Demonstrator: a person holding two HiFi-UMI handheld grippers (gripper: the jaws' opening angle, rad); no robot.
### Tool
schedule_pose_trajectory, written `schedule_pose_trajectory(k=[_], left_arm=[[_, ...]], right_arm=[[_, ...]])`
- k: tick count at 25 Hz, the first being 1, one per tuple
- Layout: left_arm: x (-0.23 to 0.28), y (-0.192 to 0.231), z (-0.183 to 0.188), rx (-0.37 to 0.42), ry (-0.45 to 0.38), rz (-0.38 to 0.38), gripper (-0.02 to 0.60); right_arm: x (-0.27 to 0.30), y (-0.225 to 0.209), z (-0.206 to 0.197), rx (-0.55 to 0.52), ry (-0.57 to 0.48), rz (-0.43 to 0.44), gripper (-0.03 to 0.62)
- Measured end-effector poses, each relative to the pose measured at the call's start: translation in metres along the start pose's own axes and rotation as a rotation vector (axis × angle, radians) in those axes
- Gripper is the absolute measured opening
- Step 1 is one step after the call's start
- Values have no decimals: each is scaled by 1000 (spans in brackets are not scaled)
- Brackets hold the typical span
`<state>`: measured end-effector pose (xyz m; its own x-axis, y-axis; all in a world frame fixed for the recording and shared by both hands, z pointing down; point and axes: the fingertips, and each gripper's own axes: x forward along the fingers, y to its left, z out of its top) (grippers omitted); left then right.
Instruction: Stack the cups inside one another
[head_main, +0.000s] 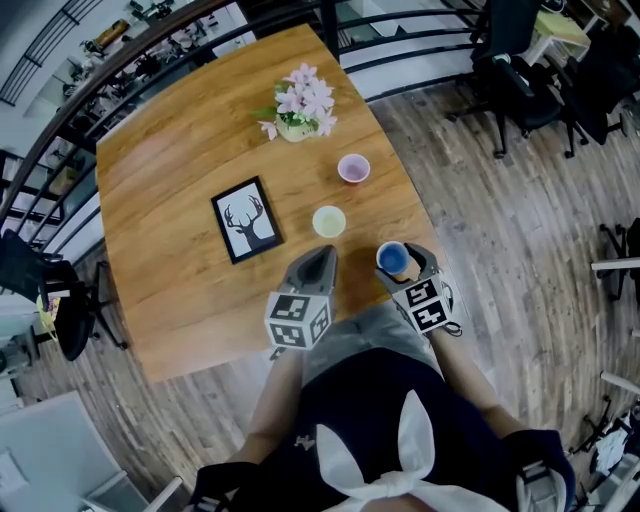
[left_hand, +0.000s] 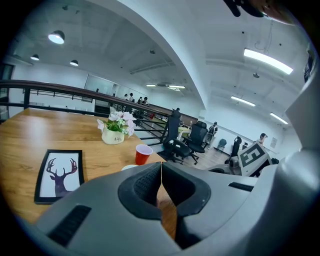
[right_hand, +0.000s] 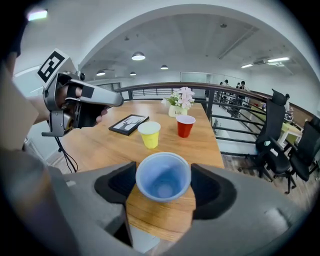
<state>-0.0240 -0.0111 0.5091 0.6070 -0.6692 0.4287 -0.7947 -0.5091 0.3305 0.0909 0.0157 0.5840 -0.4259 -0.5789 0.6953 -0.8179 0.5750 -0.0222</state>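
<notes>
Right tongs (right_hand: 163, 181): pads closed against the sides of the blue cup (right_hand: 163, 176). The head view places it at the near right edge of the tabletop (head_main: 170, 180). Left tongs (left_hand: 161, 180): jaws together, empty, just beside.

Right gripper view: yellow cup (right_hand: 149, 134) and red cup (right_hand: 185, 125) both whole, beyond the blue. Left gripper view: only the red cup whole.

Bare wood lies left of the deer picture (head_main: 246, 220).

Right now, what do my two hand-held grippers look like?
Both are grey plastic shells with black textured pads inside the jaws. The left hand-held gripper and the right hand-held gripper each carry a white cube with black square markers.
</notes>
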Motion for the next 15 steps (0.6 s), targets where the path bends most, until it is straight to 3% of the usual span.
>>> schedule_pose_trajectory(k=[15], left_arm=[[-11, 18, 12, -8, -49, 58, 18]], right_arm=[[-31, -8, 87, -51, -168, -3, 337]])
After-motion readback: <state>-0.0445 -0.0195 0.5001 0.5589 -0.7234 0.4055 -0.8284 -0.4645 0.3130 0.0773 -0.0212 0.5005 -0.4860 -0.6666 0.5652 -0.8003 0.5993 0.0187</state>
